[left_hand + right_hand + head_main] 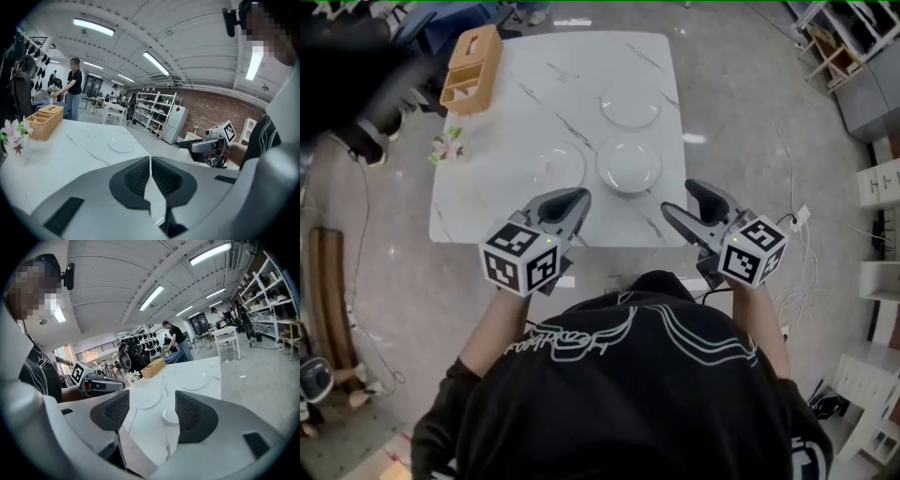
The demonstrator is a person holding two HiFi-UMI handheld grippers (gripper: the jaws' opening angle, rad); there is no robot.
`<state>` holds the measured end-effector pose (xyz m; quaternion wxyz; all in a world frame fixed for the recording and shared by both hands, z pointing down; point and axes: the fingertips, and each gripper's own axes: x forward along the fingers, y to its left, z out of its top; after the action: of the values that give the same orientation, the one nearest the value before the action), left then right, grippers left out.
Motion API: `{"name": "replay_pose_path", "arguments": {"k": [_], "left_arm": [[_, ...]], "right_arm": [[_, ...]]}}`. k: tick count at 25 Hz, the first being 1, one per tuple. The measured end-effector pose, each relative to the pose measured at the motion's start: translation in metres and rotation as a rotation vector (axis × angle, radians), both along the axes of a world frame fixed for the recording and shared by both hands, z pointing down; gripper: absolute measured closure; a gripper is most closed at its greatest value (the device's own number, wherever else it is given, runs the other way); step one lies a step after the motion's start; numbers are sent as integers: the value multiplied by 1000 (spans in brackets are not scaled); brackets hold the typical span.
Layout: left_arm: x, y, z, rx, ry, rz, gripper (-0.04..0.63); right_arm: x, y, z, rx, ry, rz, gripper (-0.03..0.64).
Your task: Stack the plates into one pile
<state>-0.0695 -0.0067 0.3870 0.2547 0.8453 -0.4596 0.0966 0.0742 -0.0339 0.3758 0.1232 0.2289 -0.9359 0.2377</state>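
Observation:
Three round plates lie on the white marble table (487, 202). A white plate (630, 103) is at the far right, a white plate (629, 166) sits nearer, and a clear plate (558, 167) lies left of it. My left gripper (578, 200) hovers over the near table edge, shut with nothing in it; its jaws (150, 161) meet along a thin line. My right gripper (678, 197) is open and empty at the near right edge. Between its jaws (152, 413) I see the clear plate (147, 399), the near plate (171, 416) and the far plate (194, 380).
A wicker basket (472, 66) stands at the table's far left corner, with a small flower sprig (447, 145) at the left edge. Shelves (886, 187) line the right wall. A person (72, 91) stands beyond the table; cables lie on the floor.

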Motion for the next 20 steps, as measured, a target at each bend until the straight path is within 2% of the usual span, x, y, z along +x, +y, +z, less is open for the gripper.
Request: {"name": "replay_pose_path", "arguments": {"k": [6,20], "left_arm": [[7,-25,30,-30,-117,25,565],[5,-117,78,-146,-240,16,565]], "right_arm": [[7,-16,22,-43,34,16,314],[18,-115,56,-115,74,11,314]]}}
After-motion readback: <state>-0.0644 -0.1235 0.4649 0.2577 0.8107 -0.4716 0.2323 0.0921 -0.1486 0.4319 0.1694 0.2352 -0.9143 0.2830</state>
